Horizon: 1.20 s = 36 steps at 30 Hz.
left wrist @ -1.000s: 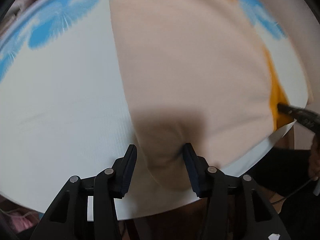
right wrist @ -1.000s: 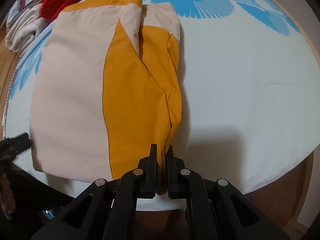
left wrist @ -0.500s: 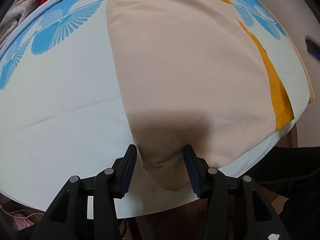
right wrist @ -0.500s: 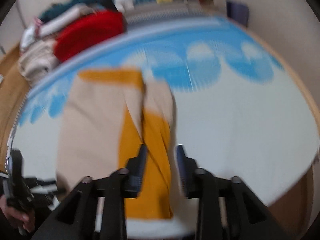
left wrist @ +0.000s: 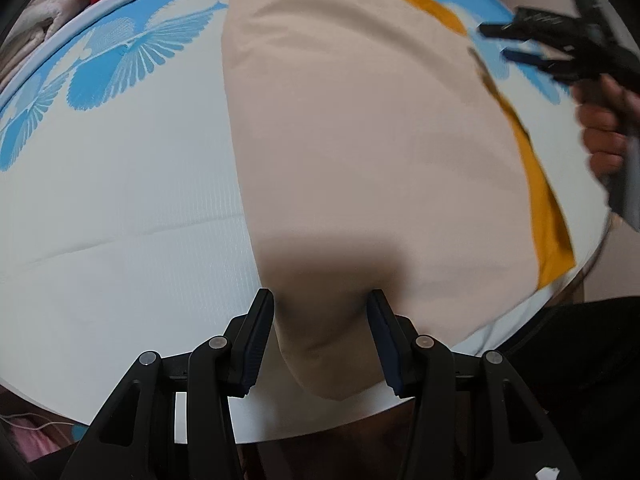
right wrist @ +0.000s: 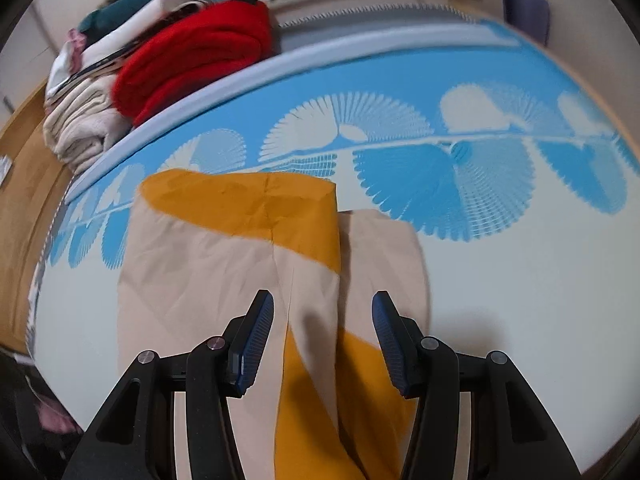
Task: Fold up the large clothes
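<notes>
One folded garment (right wrist: 224, 264), beige and orange, lies on the white and blue mat (right wrist: 520, 280), its near corner at the mat's front edge; bare mat lies open on both sides of it; the left gripper (left wrist: 320, 344) straddles that beige corner, jaws spread, pads apart from the cloth; the right gripper (right wrist: 322, 340) hangs above the garment, jaws opening, nothing pinched; one pile of clothes (right wrist: 168, 68) sits beyond the far edge.

Blue-and-white patterned tabletop (right wrist: 500, 184), heaped red (right wrist: 200, 56) and cream laundry (right wrist: 80, 128) behind, wood floor (right wrist: 20, 184), pale walls (right wrist: 580, 20).
</notes>
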Motion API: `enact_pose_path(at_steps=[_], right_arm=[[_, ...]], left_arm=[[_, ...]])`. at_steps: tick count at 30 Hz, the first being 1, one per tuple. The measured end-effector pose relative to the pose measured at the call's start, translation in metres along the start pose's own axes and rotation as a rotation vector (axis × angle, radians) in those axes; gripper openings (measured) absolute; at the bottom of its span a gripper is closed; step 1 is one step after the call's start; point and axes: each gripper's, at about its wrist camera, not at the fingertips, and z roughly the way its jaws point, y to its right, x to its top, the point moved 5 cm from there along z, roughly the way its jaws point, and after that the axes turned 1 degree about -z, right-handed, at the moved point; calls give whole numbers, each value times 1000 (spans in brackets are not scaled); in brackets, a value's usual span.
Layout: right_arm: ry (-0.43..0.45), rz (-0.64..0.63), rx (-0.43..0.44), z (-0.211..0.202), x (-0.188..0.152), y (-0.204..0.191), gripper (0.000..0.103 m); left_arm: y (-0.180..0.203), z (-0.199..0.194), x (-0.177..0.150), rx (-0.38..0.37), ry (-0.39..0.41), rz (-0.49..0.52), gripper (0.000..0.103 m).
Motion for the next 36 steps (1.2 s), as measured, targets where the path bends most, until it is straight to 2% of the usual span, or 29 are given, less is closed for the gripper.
enact_pose_path(at_steps=[7,8,9,10,12,14,16,18,20,21,22,24,26,28,29,30,31,32,34,36], right_arm=[[-75,135,89,54,21,10,53],[-84,155,110,59,22,11,47],[-81,180,153,62,25,11,10],[-59,204,169,59,29,13,2],[39,246,197,41,39,20,2],[56,277,96,39,39,35,2],[-34,330,-18,57,24,56,2],[-102,334,-65,70,13,64,5],[-89,288,-111,62,15,61,14],[-70,262,-135,54,17,58,19],[-28,205,-172,38,21,52,20],[39,108,-138,11,22,36,24],[51,9,-40,-6,14,17,24],[-38,-147,107,-12,-17,-12,26],[-115,-212,149,-8,-38,-21,30],[-179,-262,153,-2,-55,-25,33],[-278,-353,104,10,-84,-26,33],[-357,-448,19,23,-113,-21,34],[-436,-527,-44,32,-146,-11,34],[-451,-508,-35,25,-150,-4,35]], left_arm=[[-13,-1,14,-35,15,-74,42],[-14,-1,14,-39,14,-76,43],[-13,-1,16,-39,14,-75,43],[-13,-1,16,-40,15,-74,43],[-14,0,17,-45,15,-72,46],[-12,2,16,-76,5,-70,48],[-7,6,13,-65,-9,-46,48],[-4,7,11,-38,-11,-22,48],[-4,7,9,-47,-16,-28,47],[-5,6,8,-54,-17,-32,45],[-6,3,8,-64,-15,-36,41],[-7,-4,8,-67,3,-40,41],[-9,-12,10,-85,21,-55,41],[-11,-14,13,-104,31,-75,41],[-12,-13,13,-108,29,-85,41],[-13,-11,13,-108,20,-92,41],[-13,-7,10,-106,2,-97,41],[-11,0,7,-96,-26,-96,41],[-7,8,3,-81,-71,-86,45],[-7,7,4,-102,-101,-97,44]])
